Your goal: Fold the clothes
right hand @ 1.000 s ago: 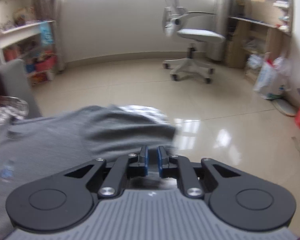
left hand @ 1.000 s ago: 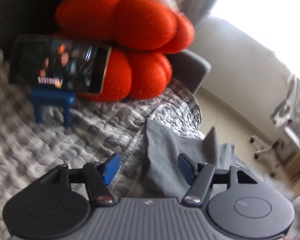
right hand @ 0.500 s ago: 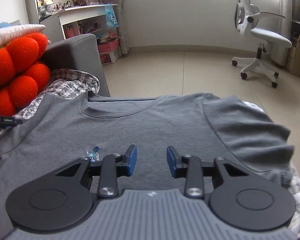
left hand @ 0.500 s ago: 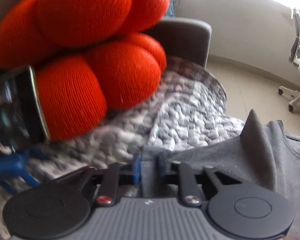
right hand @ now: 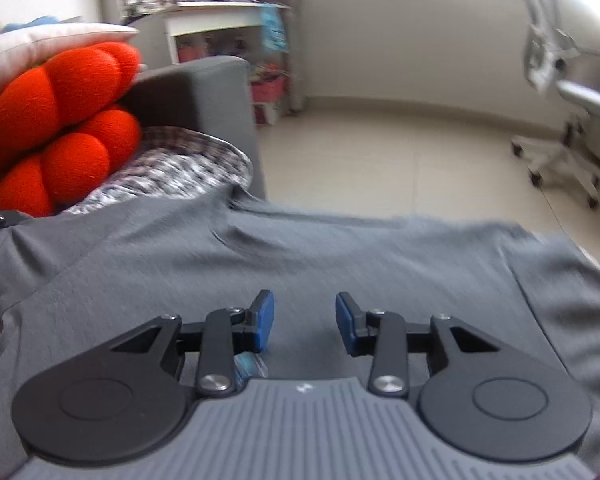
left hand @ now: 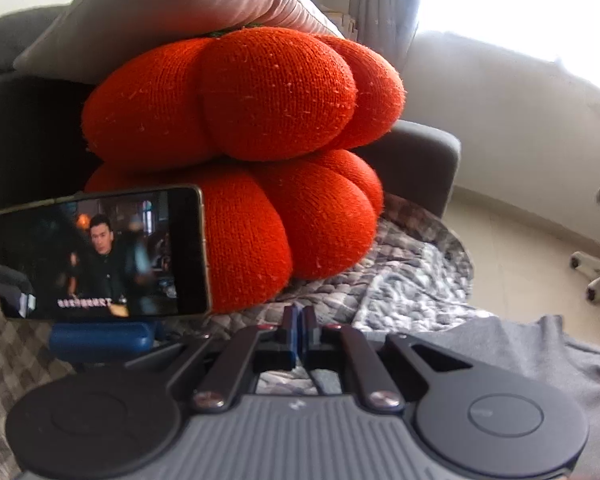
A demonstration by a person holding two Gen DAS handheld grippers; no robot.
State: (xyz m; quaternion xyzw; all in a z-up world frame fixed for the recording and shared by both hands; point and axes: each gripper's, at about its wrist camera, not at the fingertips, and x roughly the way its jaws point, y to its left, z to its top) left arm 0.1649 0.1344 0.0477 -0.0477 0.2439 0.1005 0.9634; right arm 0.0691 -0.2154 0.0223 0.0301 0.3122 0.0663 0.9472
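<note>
A: Left wrist view first. What do you see?
B: The left gripper point(left hand: 299, 330) has its blue pads pressed together, clenched. Whether cloth is pinched between them I cannot tell. The grey T-shirt point(left hand: 520, 360) lies to its right on the checked quilt point(left hand: 412, 280). Ahead sit an orange pumpkin cushion point(left hand: 260, 152) and a phone point(left hand: 100, 254) on a blue stand point(left hand: 100, 340).
A: And the right wrist view?
B: The right gripper point(right hand: 305, 322) hovers over the T-shirt point(right hand: 300, 248), which is spread flat with its collar towards the grey sofa arm point(right hand: 204, 92). Its jaws stand apart, with nothing gripped. A white office chair point(right hand: 572, 120) stands on the tiled floor point(right hand: 400, 152) beyond.
</note>
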